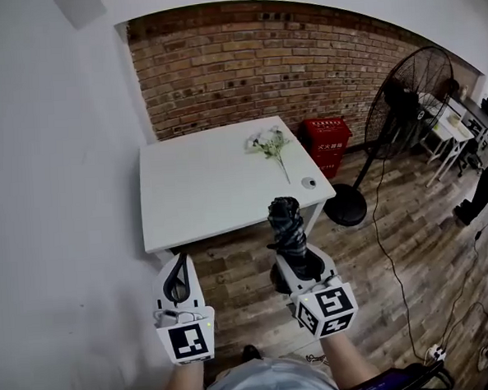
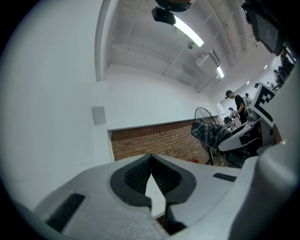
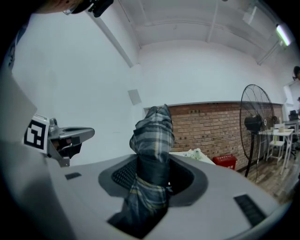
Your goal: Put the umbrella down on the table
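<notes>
Right gripper (image 1: 298, 267) points forward, jaws clamped on the folded umbrella (image 1: 286, 224), which stands upright over the floor (image 1: 248, 268), short of the bench (image 1: 202, 184). Left gripper (image 1: 177, 278) is held alongside, jaws closed together, empty.

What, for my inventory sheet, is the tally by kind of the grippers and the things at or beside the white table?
grippers: 2 (left gripper, right gripper)
umbrella: 1
table: 1
flower bunch: 1
red crate: 1
standing fan: 1
Total: 7
</notes>
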Available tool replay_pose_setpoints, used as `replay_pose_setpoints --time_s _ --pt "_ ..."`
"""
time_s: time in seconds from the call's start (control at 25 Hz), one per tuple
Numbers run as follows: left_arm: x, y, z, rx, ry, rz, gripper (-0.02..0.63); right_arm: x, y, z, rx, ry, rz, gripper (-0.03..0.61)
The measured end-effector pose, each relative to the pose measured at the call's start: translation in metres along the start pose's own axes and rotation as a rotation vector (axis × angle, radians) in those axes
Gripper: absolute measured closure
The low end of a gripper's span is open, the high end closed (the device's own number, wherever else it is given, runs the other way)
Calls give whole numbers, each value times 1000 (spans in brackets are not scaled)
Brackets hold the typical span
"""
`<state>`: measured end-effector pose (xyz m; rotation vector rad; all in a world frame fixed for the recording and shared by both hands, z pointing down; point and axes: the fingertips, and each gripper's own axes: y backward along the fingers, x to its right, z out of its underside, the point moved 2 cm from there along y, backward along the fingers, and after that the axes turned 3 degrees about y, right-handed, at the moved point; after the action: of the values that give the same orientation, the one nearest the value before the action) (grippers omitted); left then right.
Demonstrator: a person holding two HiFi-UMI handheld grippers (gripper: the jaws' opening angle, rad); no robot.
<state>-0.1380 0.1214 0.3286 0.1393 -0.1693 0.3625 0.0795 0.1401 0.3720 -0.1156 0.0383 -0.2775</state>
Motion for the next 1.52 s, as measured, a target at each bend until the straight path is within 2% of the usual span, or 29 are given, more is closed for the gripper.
replay_pose_setpoints --time_s 0.32,0.76,1.04,1.52 --pt "-1 -24 18 -10 33 37 606 5 -21 -5 -13 23 23 397" --pt "-3 -53 47 -69 30 54 606 19 -55 12 -40 -2 22 397" --pt "0 -102 73 -123 -15 60 606 48 -109 33 -70 -43 5 397" --pt "-13 -218 92 -208 -36 23 606 112 -224 34 -109 -84 -47 397"
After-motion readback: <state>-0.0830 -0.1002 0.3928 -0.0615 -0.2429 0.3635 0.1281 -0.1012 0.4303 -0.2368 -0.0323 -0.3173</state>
